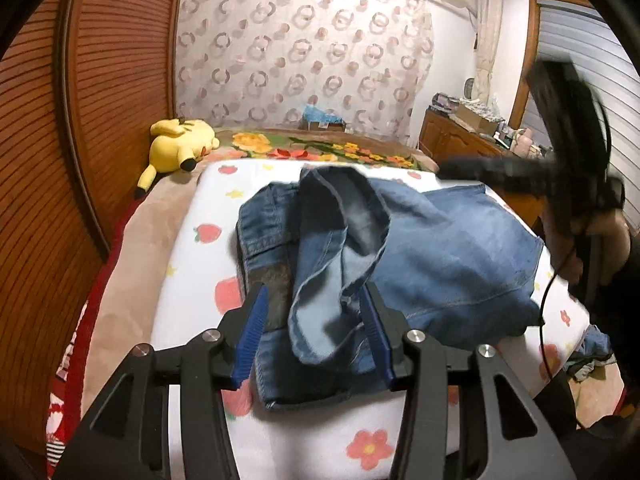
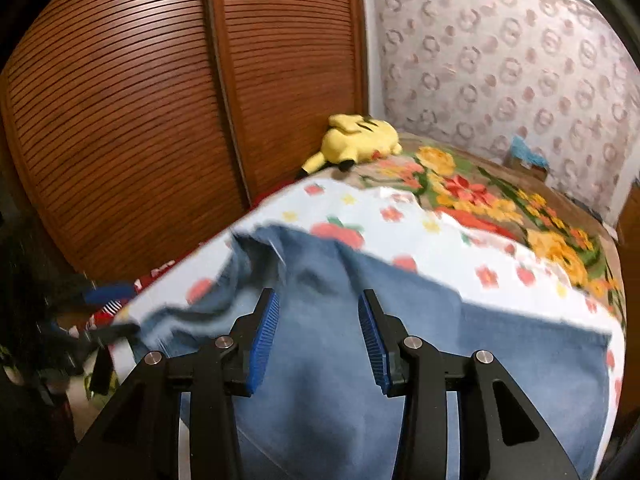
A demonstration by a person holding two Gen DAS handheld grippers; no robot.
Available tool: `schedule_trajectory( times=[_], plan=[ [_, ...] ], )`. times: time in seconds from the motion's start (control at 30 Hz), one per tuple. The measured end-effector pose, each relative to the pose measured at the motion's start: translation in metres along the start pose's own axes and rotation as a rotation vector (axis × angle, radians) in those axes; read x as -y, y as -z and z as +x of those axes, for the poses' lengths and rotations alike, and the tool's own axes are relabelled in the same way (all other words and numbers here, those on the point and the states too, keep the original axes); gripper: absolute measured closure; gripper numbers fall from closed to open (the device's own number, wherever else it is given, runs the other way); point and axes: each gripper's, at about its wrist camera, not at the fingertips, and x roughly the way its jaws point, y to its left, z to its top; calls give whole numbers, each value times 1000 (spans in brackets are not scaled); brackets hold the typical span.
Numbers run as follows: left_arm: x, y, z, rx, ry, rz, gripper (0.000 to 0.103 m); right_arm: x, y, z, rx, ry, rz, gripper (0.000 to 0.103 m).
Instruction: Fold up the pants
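Dresser (image 1: 460,136) visible only beyond bunched jeans (image 1: 400,256) leftward.

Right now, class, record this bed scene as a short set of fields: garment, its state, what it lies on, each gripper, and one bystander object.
garment: blue denim pants
state: partly folded, one leg end flopped loosely on top, bunched
surface: white fruit-and-flower sheet on the bed
left gripper: open, jaws either side of the loose leg end, not closed on it
right gripper: open, over the denim, gripping nothing
bystander: yellow plush toy at the far corner by the slatted wooden doors
image quality: right wrist view blurred by motion
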Motion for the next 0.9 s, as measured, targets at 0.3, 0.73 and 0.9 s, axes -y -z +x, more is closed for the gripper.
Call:
schedule_trajectory(
  times=[0.3, 0.73, 0.9],
  plan=[
    [13, -5, 28, -52, -32, 54, 55, 8, 56, 10, -81, 96, 69, 60],
    [-32, 16, 38, -111, -98, -28, 93, -4, 84, 20, -114, 117, 77, 59],
    [-38, 13, 26, -96, -94, -56, 93, -5, 92, 19, -105, 122, 75, 59]
  ],
)
